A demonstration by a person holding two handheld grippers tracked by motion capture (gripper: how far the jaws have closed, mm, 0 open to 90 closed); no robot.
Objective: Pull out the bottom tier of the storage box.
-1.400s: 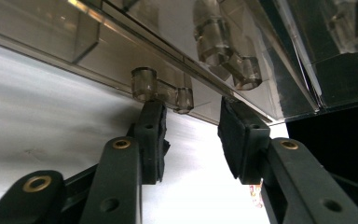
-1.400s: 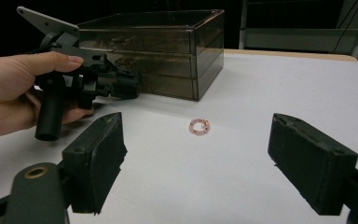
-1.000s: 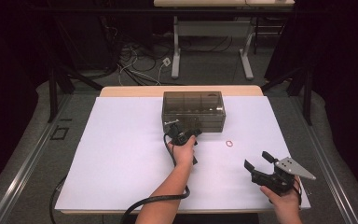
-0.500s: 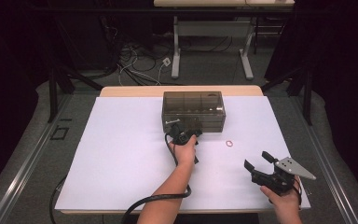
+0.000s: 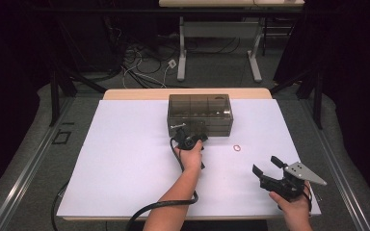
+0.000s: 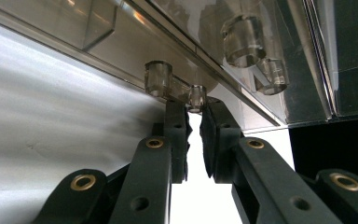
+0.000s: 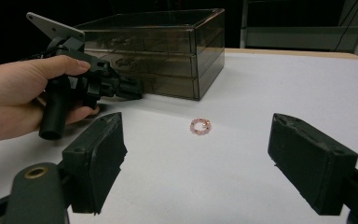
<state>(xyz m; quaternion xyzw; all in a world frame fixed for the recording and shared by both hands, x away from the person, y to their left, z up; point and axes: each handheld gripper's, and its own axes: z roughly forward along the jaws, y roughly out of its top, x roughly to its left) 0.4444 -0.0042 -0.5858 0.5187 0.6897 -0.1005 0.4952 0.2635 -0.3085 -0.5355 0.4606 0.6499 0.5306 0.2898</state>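
Overhead, my left gripper sits against the drawer box; a bead ring lies just right. Left gripper view: jaws just closed on a clear drawer knob (pads pinch it). Right gripper view: my right gripper gapes wide, holding nothing.

High view overhead; tool views near box.

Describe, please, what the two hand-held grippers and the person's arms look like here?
Both grippers are black. The left gripper has linked jaw arms with brass-coloured pivot pins and a thick black cable trailing off the near table edge. The right gripper carries a grey three-cornered plate on top, and its jaws end in blocky black pads. The forearms are bare, with no sleeves showing.
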